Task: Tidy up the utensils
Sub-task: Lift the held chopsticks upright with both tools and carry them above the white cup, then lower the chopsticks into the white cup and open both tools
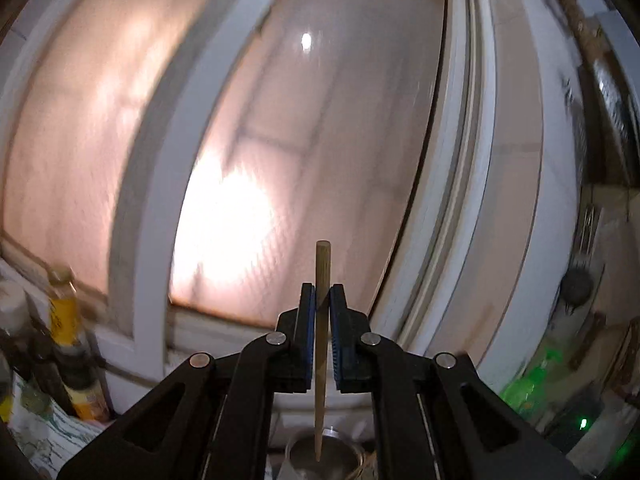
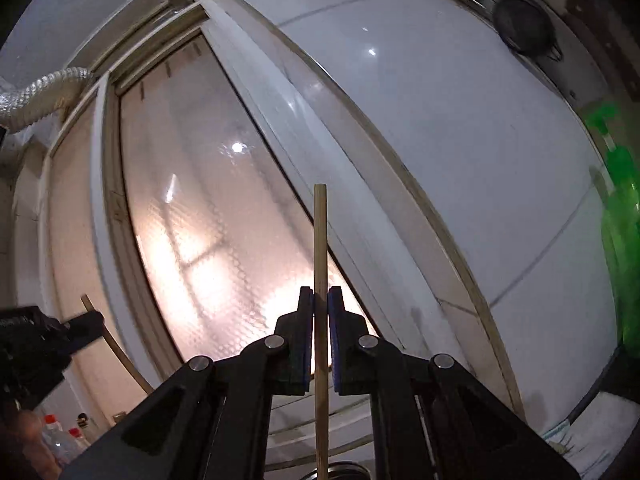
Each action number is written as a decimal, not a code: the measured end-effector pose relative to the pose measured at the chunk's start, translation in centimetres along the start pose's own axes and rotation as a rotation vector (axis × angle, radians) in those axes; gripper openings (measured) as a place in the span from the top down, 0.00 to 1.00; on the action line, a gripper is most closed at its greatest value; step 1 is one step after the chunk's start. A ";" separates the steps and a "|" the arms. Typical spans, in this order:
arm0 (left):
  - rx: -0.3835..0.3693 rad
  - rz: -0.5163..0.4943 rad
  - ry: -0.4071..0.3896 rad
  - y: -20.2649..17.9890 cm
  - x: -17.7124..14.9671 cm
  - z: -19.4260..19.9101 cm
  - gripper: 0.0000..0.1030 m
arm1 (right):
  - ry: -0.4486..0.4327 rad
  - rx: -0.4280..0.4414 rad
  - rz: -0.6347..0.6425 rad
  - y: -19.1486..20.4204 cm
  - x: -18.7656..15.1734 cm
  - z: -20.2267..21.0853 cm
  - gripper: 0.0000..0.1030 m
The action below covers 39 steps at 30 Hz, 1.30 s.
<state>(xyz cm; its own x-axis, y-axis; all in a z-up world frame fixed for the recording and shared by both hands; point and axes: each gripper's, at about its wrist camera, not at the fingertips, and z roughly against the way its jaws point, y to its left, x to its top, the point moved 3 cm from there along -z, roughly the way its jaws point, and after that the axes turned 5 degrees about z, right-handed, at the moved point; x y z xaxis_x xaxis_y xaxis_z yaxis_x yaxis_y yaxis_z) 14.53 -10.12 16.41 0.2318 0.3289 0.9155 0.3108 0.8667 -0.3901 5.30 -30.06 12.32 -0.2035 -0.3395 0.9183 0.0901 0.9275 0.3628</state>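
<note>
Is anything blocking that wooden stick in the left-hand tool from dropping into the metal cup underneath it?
Nothing visible does. The left gripper holds the chopstick upright, its thin tip hanging directly over the metal cup opening.

Only slivers of the table show, along the bottom edges of both wrist views. A pale covering (image 1: 40, 444) printed with a green pattern lies over it, seen at lower left in the left view and again at lower right in the right view.

A cluster of bottles stands on it by the window wall, blurred: a yellow-labelled bottle (image 1: 64, 314), a dark bottle (image 1: 86, 394) just in front, and two clear red-capped bottles (image 2: 56, 436).

A round metal cup (image 1: 348, 454) sits at bottom centre, its base hidden. A green bottle (image 2: 624, 264) stands at the right side.
</note>
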 end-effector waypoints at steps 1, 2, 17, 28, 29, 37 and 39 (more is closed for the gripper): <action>0.002 0.003 0.016 0.4 -0.8 -0.4 0.94 | 0.022 0.008 0.014 0.1 -0.1 -0.7 0.92; 0.002 -0.004 0.030 0.6 -1.6 -0.9 0.94 | 0.053 0.012 0.025 0.1 -0.8 -1.3 0.92; 0.035 -0.064 0.256 2.6 -8.2 -5.6 0.94 | 0.645 0.050 0.184 -0.1 -7.8 -7.0 0.92; 0.019 -0.126 0.133 3.3 -5.0 -1.6 0.47 | 0.596 0.096 0.108 -0.6 -4.0 -5.5 0.76; 0.033 -0.129 0.119 3.3 -4.7 -0.9 0.41 | 0.581 0.088 0.113 -0.5 -3.5 -5.3 0.75; 0.263 -0.205 0.000 5.0 -4.3 6.2 0.09 | 0.521 0.145 0.193 3.2 0.2 -1.4 0.44; 0.289 -0.216 -0.023 5.9 -4.8 7.7 0.00 | 0.521 0.164 0.251 4.7 0.2 0.4 0.43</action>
<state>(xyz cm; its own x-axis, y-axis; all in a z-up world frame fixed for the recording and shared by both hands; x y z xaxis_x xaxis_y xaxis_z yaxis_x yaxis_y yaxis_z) 8.17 -3.73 10.45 0.1678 0.1320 0.9769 0.0759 0.9863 -0.1463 5.32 -25.71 14.14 0.3134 -0.1008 0.9443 -0.0865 0.9872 0.1340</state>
